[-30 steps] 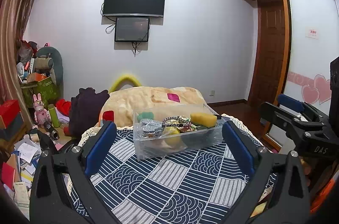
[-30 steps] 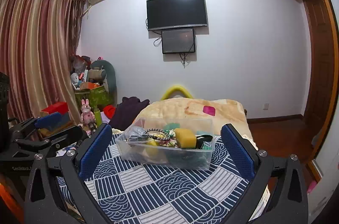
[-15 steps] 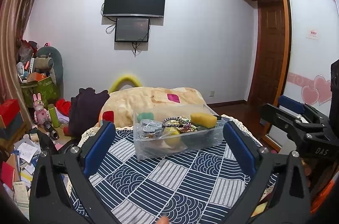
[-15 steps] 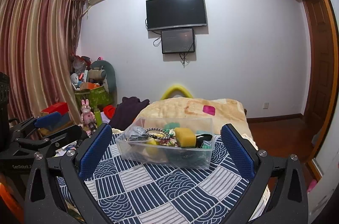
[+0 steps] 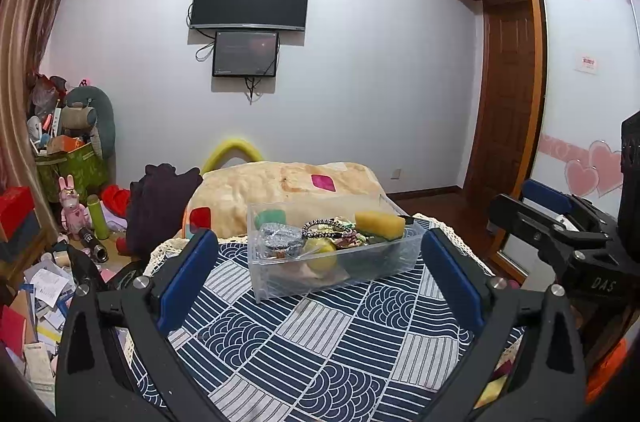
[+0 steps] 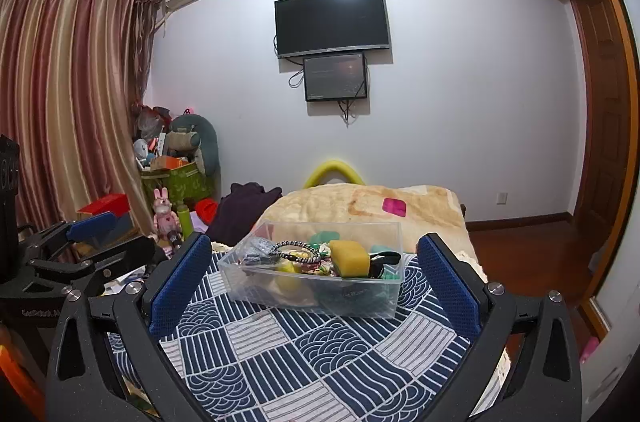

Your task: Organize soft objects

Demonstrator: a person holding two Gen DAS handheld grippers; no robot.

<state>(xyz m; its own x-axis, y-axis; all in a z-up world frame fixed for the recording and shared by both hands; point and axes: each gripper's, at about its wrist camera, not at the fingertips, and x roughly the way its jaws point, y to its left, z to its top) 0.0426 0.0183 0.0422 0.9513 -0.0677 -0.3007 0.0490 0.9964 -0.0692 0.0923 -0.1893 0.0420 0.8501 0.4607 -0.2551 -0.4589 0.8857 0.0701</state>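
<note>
A clear plastic bin [image 5: 280,278] stands on a table with a blue-and-white patterned cloth [image 5: 320,342]. It holds a yellow sponge [image 5: 379,223], a beaded hair band [image 5: 326,227], a silver scrunchie [image 5: 280,236] and other soft items. The bin also shows in the right wrist view [image 6: 280,296], with the sponge [image 6: 348,253]. My left gripper [image 5: 320,270] is open and empty, short of the bin. My right gripper [image 6: 314,272] is open and empty, also short of the bin.
A beige blanket [image 5: 288,186] covers the bed behind the table. A cluttered pile of toys and boxes [image 5: 68,182] fills the left floor. A wooden door [image 5: 504,102] is at the right. The other gripper shows at each view's edge.
Almost nothing has changed; both views have shifted very slightly and both grippers stay open.
</note>
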